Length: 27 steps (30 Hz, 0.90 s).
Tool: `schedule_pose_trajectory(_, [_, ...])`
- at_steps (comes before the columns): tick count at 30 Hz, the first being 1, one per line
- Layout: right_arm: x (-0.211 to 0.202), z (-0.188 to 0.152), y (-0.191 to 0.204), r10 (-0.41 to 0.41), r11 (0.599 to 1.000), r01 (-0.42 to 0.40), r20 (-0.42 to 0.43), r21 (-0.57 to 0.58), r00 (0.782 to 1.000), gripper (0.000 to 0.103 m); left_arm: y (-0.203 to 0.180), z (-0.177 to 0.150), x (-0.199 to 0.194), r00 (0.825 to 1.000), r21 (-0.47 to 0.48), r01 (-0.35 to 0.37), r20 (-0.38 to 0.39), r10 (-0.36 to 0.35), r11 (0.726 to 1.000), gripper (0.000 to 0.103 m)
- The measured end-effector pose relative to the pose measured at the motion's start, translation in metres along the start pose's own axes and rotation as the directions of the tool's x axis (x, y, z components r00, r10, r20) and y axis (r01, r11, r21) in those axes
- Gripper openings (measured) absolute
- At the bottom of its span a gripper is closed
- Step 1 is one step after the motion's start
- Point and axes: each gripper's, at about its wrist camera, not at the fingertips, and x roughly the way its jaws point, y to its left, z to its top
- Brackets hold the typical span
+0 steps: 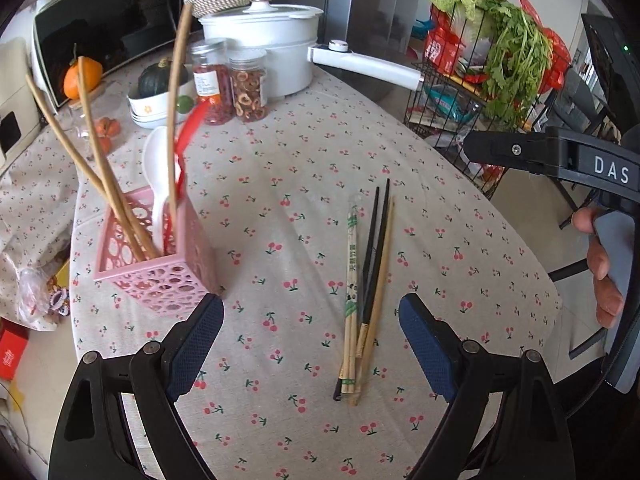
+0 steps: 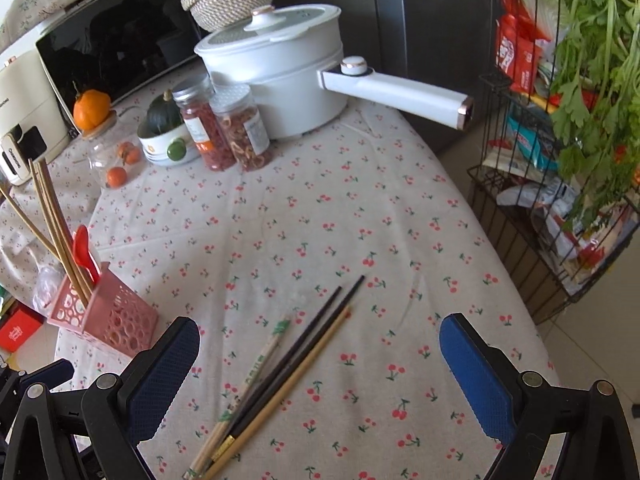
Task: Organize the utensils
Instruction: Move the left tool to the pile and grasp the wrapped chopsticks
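Observation:
A loose bundle of chopsticks (image 1: 366, 288) (image 2: 280, 372) lies on the cherry-print tablecloth (image 1: 280, 200): two black ones, plain bamboo ones and a paper-wrapped pair. A pink perforated holder (image 1: 160, 268) (image 2: 108, 316) stands to their left with long bamboo chopsticks, a white spoon (image 1: 158, 184) and a red spoon (image 2: 84, 252) in it. My left gripper (image 1: 310, 320) hovers open above the cloth, the holder by its left finger, the bundle between the fingers. My right gripper (image 2: 320, 344) is open over the bundle, nothing gripped. The right gripper's body (image 1: 560, 156) and a hand show in the left wrist view.
At the table's back stand a white lidded pot (image 1: 264, 48) with a long handle (image 2: 400, 92), two spice jars (image 2: 224, 128), a bowl with a green squash (image 1: 160, 92) and a microwave (image 1: 104, 28). A black wire rack (image 2: 540, 208) of greens and packets is right of the table.

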Motion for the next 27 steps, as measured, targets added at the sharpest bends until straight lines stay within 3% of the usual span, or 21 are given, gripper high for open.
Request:
schedule_pose_trajectory(5, [-0.001, -0.001, -0.018, -0.012, 1.0, 0.013, -0.022, 0.022, 1.0, 0.1, -0.015, 0.014, 0.04, 0.995, -0.049, 0.054, -0.077, -0.057, 0.997, 0.089])
schedule_pose_trajectory(9, [0.003, 0.002, -0.03, -0.03, 0.998, 0.033, -0.048, 0.057, 0.998, 0.1, -0.016, 0.025, 0.074, 0.987, -0.085, 0.072, -0.137, -0.083, 0.994, 0.053])
schedule_pose_trajectory(15, [0.014, 0.009, -0.044, 0.015, 0.991, -0.001, -0.103, 0.133, 0.995, 0.1, -0.013, 0.036, 0.117, 0.981, -0.143, 0.049, -0.177, -0.074, 0.988, 0.031])
schedule_pose_trajectory(19, [0.018, 0.012, -0.046, 0.017, 0.991, -0.001, -0.113, 0.137, 0.993, 0.1, -0.009, 0.043, 0.133, 0.98, -0.172, 0.041, -0.185, -0.073, 0.984, 0.022])
schedule_pose_trajectory(27, [0.024, 0.013, -0.051, 0.001, 0.99, 0.017, -0.132, 0.137, 0.991, 0.1, -0.019, 0.05, 0.137, 0.979, -0.11, 0.012, -0.2, -0.034, 0.994, 0.011])
